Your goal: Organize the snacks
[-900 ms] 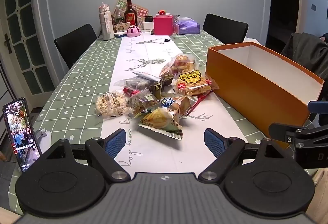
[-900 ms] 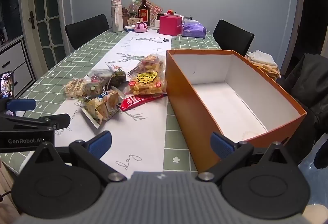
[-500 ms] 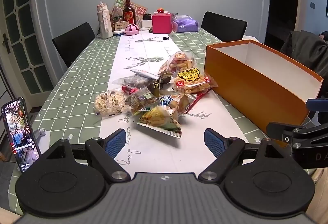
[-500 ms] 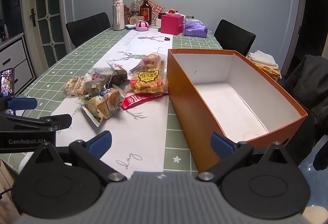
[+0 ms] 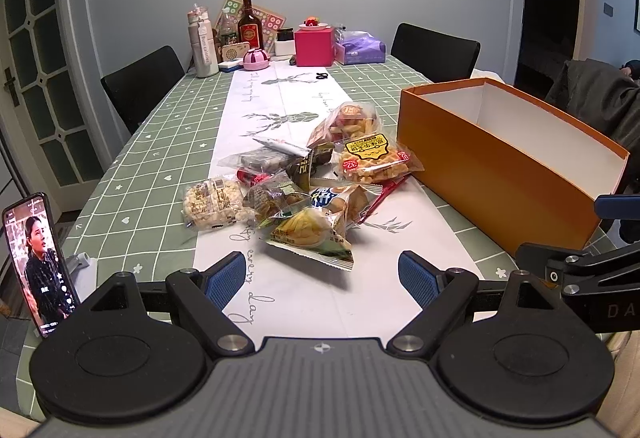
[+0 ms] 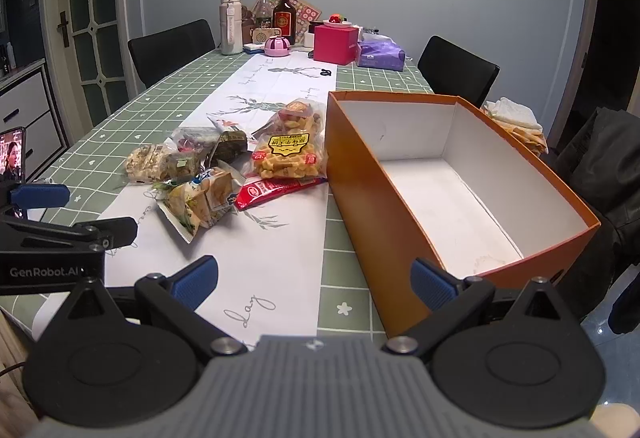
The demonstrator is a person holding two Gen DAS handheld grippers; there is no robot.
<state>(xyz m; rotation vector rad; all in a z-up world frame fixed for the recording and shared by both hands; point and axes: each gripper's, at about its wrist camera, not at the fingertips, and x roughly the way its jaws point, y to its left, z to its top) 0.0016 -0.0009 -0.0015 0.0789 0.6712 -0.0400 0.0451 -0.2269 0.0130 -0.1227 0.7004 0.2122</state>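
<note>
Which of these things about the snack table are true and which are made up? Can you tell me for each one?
1. The orange box has nothing in it. True.
2. The left gripper is squeezing a snack bag. False: its jaws stand open with nothing between them.
3. The snack packets lie in a pile on the table, outside the box. True.
4. The red packet lies at the far end of the table by the bottles. False: it lies beside the orange box, near the pile.
5. The phone has a dark screen. False: it is lit and shows a person.
6. The right gripper is open. True.
</note>
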